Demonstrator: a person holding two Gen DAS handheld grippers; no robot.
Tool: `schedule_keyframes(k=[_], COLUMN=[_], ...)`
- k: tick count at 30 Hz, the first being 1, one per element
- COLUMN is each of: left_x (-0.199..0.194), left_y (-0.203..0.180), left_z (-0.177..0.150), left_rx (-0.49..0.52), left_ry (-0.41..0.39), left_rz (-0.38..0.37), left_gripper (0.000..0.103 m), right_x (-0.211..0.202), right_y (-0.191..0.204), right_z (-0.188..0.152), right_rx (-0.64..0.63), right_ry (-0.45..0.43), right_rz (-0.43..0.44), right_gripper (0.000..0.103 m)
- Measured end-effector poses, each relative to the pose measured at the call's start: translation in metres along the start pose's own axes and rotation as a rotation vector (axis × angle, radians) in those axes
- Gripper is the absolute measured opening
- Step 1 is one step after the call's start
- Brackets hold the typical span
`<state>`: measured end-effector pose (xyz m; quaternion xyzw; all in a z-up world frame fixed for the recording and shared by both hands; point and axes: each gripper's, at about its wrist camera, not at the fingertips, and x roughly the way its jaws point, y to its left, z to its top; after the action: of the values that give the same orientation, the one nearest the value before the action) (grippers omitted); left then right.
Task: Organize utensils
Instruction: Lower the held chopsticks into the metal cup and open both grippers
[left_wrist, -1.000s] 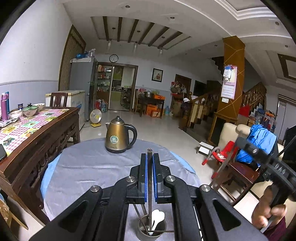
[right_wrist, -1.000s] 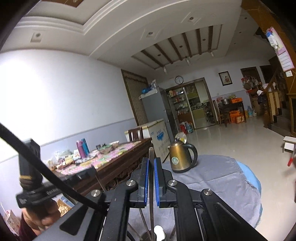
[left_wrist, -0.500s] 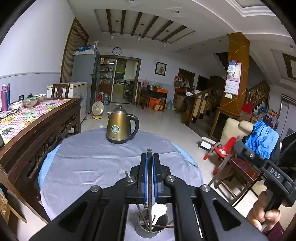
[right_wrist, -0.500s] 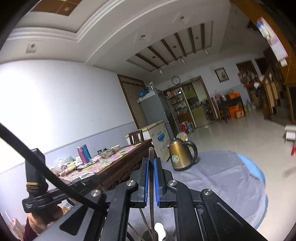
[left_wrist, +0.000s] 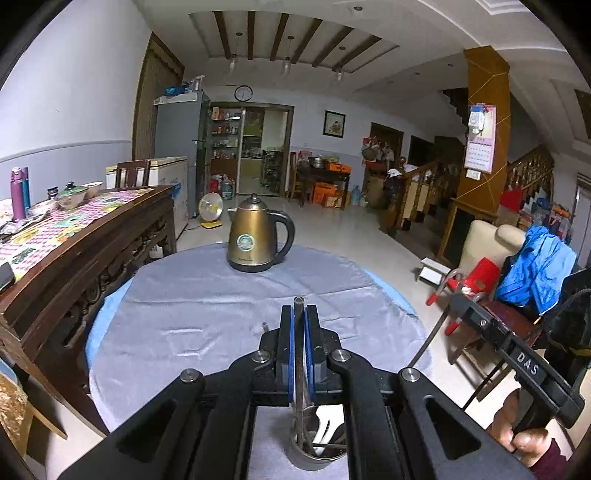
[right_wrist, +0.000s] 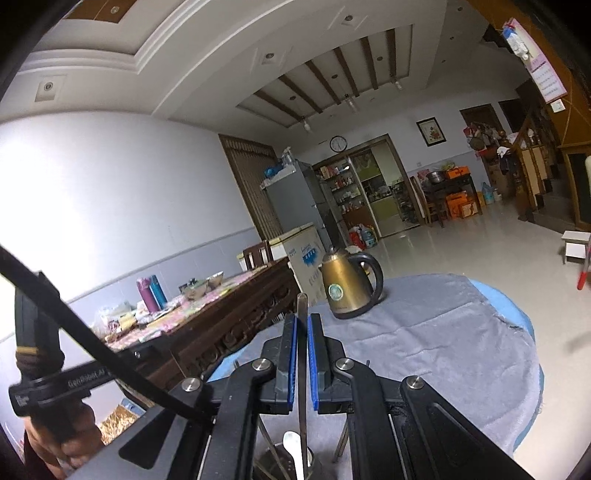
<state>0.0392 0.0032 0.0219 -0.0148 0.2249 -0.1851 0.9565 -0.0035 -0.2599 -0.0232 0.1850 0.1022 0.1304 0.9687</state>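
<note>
My left gripper (left_wrist: 299, 314) is shut on a thin metal utensil handle (left_wrist: 298, 306) that stands upright between its blue pads, with its lower end in a steel cup (left_wrist: 318, 452). The cup holds a white spoon (left_wrist: 328, 428) and several metal utensils. My right gripper (right_wrist: 303, 321) is shut on another metal utensil handle (right_wrist: 302, 306), also upright, its lower end down in the same cup (right_wrist: 284, 463) beside the white spoon (right_wrist: 293, 445). Both grippers are above the cup at the near edge of the round grey-clothed table (left_wrist: 207, 302).
A gold electric kettle (left_wrist: 255, 236) stands at the far side of the table, also in the right wrist view (right_wrist: 347, 284). A long wooden sideboard (left_wrist: 74, 251) with bowls and bottles runs along the left. A chair with a blue jacket (left_wrist: 535, 266) is to the right.
Both views have tilted down slightly, so the kettle and table sit higher in frame and the cup shows more. Both grippers stay shut on their utensils.
</note>
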Motion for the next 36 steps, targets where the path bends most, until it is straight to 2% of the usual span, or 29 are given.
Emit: schedule_keyframes(k=[10, 36], left_x=[-0.004, -0.003], left_y=[0.0, 0.006], left_z=[-0.004, -0.004], left_rx=[0.025, 0.033], left_ry=[-0.006, 0.001], left_rz=[0.049, 0.083], left_gripper=[0.006, 0.007], right_x=[0.008, 0.013], right_y=[0.004, 0.014], right_z=[-0.02, -0.021], right_rx=[-0.022, -0.033], right_ry=[0.066, 0.091], right_rz=[0.022, 0.057], right_gripper=[0.006, 0.006])
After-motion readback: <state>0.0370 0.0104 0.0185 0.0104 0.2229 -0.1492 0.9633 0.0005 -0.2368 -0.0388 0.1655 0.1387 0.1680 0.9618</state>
